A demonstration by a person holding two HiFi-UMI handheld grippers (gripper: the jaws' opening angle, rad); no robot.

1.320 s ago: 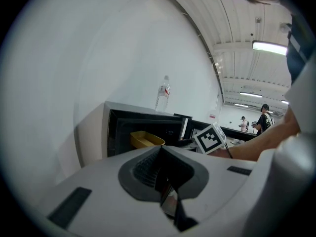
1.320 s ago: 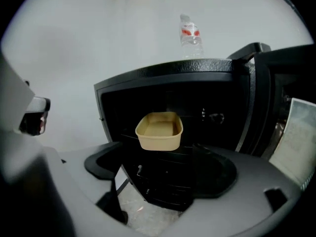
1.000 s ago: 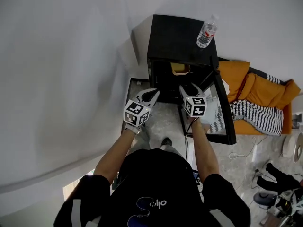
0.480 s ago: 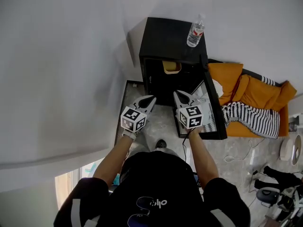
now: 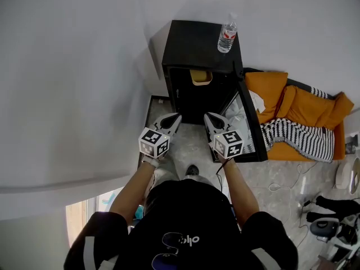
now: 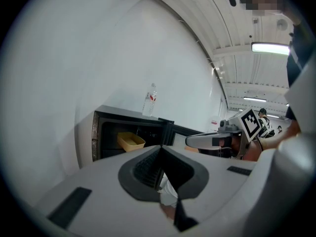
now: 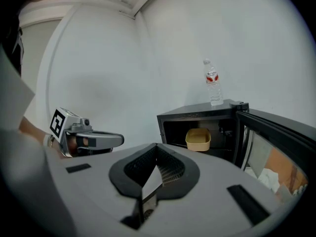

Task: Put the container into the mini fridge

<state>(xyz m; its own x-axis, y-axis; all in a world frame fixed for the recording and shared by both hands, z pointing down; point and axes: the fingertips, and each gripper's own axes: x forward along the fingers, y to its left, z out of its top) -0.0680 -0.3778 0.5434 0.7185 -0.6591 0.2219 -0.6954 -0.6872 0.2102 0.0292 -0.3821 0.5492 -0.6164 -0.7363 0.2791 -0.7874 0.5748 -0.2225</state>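
Both the left gripper (image 5: 174, 117) and the right gripper (image 5: 207, 117) hang with jaws pressed together on nothing, clear of the mini fridge (image 5: 197, 38) at twelve o'clock, apparently because the yellow container (image 5: 201, 76) already sits inside on its shelf, the door (image 5: 251, 129) open at two o'clock.

Upright clear water bottle (image 5: 226, 37); orange cushions (image 5: 306, 107) touching a black-and-white striped cloth (image 5: 298, 138).

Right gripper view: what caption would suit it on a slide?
Yellow container inside the open mini fridge, water bottle on top; right gripper shut and empty, left gripper alongside.
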